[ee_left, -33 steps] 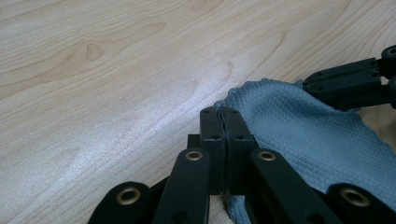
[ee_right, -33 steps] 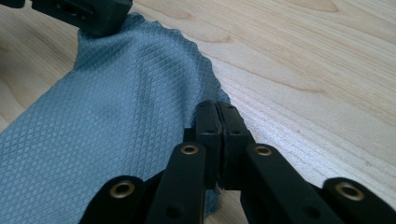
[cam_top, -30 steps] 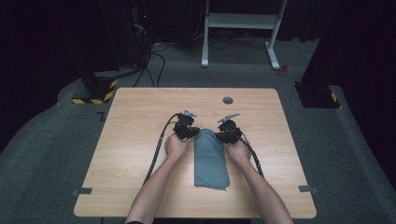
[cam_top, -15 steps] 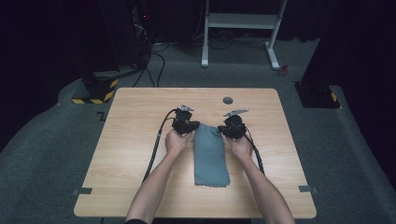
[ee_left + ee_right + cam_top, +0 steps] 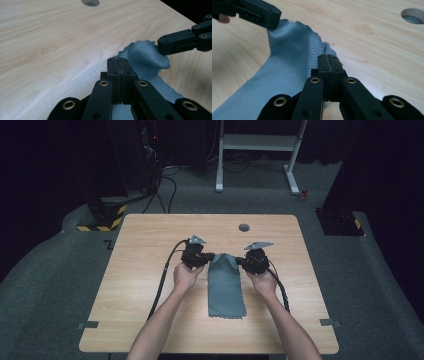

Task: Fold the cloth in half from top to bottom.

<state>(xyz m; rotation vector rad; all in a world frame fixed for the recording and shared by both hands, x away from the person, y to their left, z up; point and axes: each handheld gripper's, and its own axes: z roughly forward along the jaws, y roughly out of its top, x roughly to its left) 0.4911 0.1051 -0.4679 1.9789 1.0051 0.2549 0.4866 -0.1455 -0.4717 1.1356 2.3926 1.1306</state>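
A grey-blue cloth (image 5: 226,287) lies as a long folded strip down the middle of the wooden table (image 5: 140,245). Its far end is lifted off the wood. My left gripper (image 5: 212,256) is shut on the far left corner of the cloth (image 5: 145,56). My right gripper (image 5: 239,261) is shut on the far right corner of the cloth (image 5: 294,45). In the left gripper view my own jaws (image 5: 121,60) pinch the fabric, and the other gripper (image 5: 162,46) holds the opposite corner. The right gripper view shows my jaws (image 5: 328,57) closed on the cloth's edge, with the left gripper (image 5: 272,21) at the top left.
A round cable hole (image 5: 243,227) sits near the table's far edge. Black cables (image 5: 162,280) trail from each gripper toward the near edge. Beyond the table stand a white metal frame (image 5: 260,142) and dark equipment on grey carpet.
Both hands have moved away from the person and up, drawing the cloth's far end with them. The cloth now reaches farther across the table.
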